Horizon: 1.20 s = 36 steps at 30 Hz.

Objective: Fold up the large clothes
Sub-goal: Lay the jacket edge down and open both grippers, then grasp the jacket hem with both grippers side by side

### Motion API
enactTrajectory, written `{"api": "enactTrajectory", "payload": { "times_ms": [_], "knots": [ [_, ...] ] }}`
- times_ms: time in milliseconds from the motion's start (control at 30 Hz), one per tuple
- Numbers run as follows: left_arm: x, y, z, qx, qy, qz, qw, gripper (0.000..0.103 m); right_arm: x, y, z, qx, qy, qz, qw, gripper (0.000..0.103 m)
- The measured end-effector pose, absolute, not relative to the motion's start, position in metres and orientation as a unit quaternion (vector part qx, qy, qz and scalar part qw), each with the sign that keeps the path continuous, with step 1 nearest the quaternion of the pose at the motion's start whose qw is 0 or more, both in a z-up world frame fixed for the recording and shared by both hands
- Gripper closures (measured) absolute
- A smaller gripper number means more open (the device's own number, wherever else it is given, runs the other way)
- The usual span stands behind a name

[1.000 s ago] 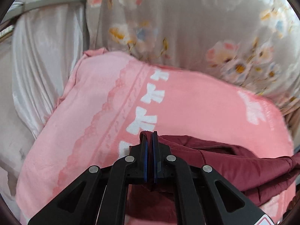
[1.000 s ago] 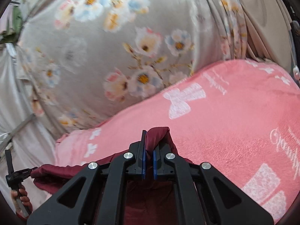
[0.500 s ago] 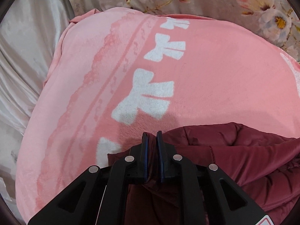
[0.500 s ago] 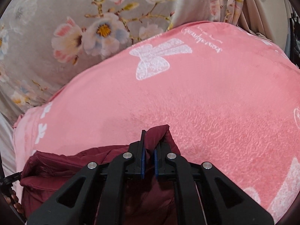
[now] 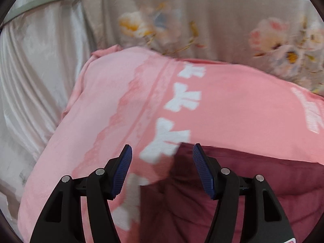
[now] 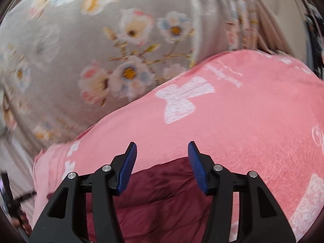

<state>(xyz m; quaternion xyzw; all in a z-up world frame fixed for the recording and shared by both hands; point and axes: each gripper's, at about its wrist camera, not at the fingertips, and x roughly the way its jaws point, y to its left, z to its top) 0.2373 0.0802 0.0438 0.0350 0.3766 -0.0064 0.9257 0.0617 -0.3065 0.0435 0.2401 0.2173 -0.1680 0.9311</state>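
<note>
Both jaws just opened: left gripper (image 5: 162,158) and right gripper (image 6: 161,155) wide, empty, maroon garment (image 5: 232,192) released onto pink blanket (image 5: 232,105). Lift clear without snagging the fold.

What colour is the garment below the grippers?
Dark maroon garment, clearest in the right wrist view.

The maroon garment (image 5: 232,192) runs off the bottom edge, and the floral curtain (image 6: 101,40) looks motion-blurred.

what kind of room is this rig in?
Most likely a bedroom, though no walls or furniture show. The maroon garment lies on a plush pink blanket with white bows, spread like bedding, with a grey floral curtain hanging right behind it and pale satin drapery to the side.
</note>
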Motion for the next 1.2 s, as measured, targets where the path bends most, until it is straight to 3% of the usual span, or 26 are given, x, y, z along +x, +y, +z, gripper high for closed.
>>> {"api": "enactTrajectory", "payload": {
  "times_ms": [133, 300, 367, 633, 1200],
  "knots": [
    [0.221, 0.025, 0.052, 0.038, 0.396, -0.105, 0.911, 0.042, 0.098, -0.246, 0.04, 0.172, 0.274, -0.103, 0.94, 0.062],
    [0.226, -0.043, 0.018, 0.069, 0.434, -0.136, 0.888, 0.042, 0.149, -0.199, 0.013, 0.134, 0.342, -0.056, 0.928, 0.079],
    [0.232, -0.059, 0.003, 0.082, 0.443, -0.131, 0.883, 0.042, 0.168, -0.192, 0.002, 0.132, 0.361, -0.054, 0.921, 0.082],
    [0.249, -0.07, -0.051, 0.081, 0.46, -0.101, 0.878, 0.04, 0.197, -0.191, -0.044, 0.145, 0.405, -0.059, 0.901, 0.082],
    [0.245, -0.074, -0.069, 0.088, 0.416, -0.085, 0.901, 0.035, 0.201, -0.183, -0.063, 0.125, 0.401, -0.07, 0.905, 0.083]
  ]
}}
